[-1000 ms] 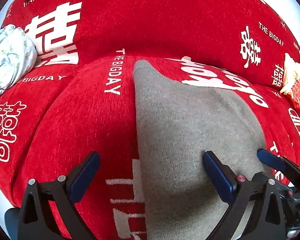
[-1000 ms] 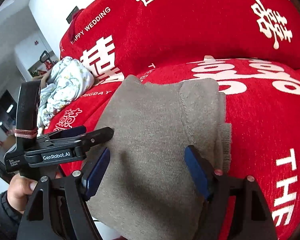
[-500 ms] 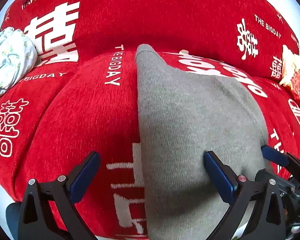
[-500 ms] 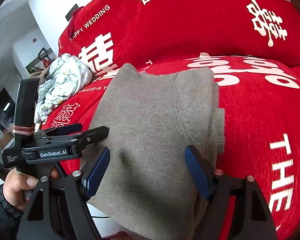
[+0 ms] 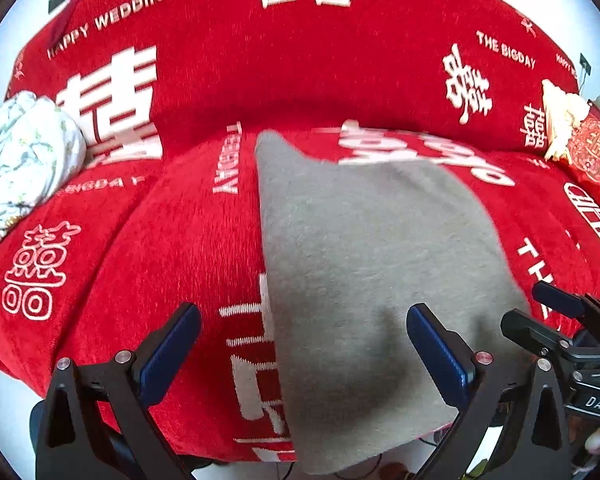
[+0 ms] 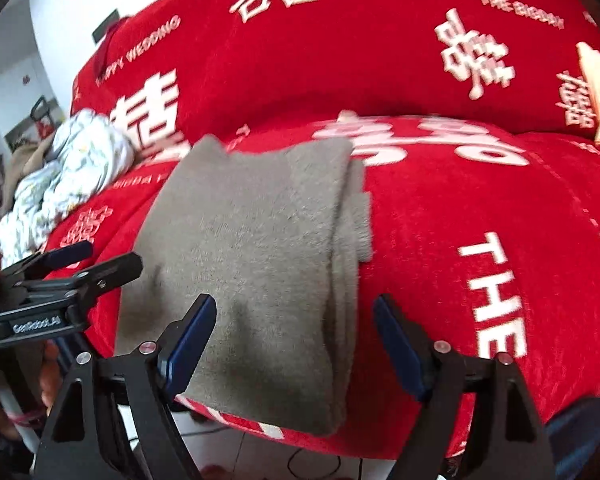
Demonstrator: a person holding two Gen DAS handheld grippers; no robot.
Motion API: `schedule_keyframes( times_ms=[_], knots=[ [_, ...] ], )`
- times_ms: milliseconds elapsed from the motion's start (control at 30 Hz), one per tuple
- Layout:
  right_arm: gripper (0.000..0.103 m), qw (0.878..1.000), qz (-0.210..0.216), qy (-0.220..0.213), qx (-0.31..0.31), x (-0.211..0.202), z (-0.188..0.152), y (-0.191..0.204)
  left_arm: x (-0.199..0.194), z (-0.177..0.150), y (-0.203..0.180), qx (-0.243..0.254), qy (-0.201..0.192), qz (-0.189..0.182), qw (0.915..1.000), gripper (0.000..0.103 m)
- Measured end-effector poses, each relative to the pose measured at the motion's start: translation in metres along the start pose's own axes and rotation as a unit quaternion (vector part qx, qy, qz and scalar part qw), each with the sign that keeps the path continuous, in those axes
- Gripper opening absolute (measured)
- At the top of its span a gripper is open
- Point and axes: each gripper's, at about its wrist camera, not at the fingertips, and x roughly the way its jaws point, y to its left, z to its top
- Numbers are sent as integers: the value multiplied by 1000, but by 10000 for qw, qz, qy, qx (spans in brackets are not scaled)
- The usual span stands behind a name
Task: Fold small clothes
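Grey garment; red sofa cover, white lettering

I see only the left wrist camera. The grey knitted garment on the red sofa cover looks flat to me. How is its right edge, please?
Observer: In the right wrist view the grey knitted garment is folded over there. Stacked layers show along the right edge, and a small grey flap sticks out beyond them.
Operator: Is the right gripper holding it?
Observer: No. The right gripper has its jaws open, with that layered edge lying between them.
Operator: Is anything behind the white floral cloth?
Observer: Yes, some beige fabric lies just behind the white floral cloth.
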Motion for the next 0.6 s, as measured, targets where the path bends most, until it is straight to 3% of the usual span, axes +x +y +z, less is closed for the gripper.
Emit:
schedule_keyframes(
  times_ms=[100, 200, 367, 500, 600],
  knots=[
    [90, 9993, -235, -245, -132, -11, 1, 5, -13, 0, -2, -79, -212, 110, 9997, 103],
    [98, 9979, -447, -373, -275, -21, 4, 13, -29, 2, -7, -57, -484, 526, 9974, 103],
    [98, 9944, -650, -436, -716, -31, 6, 32, -54, -2, -15, -41, -943, 950, 9910, 103],
    [99, 9933, -681, -409, -844, -35, 4, 39, -57, -1, -11, -209, -745, 586, 9953, 103],
    [99, 9930, -669, -371, -896, -35, 2, 41, -59, -1, -12, -265, -749, 565, 9952, 103]
  ],
)
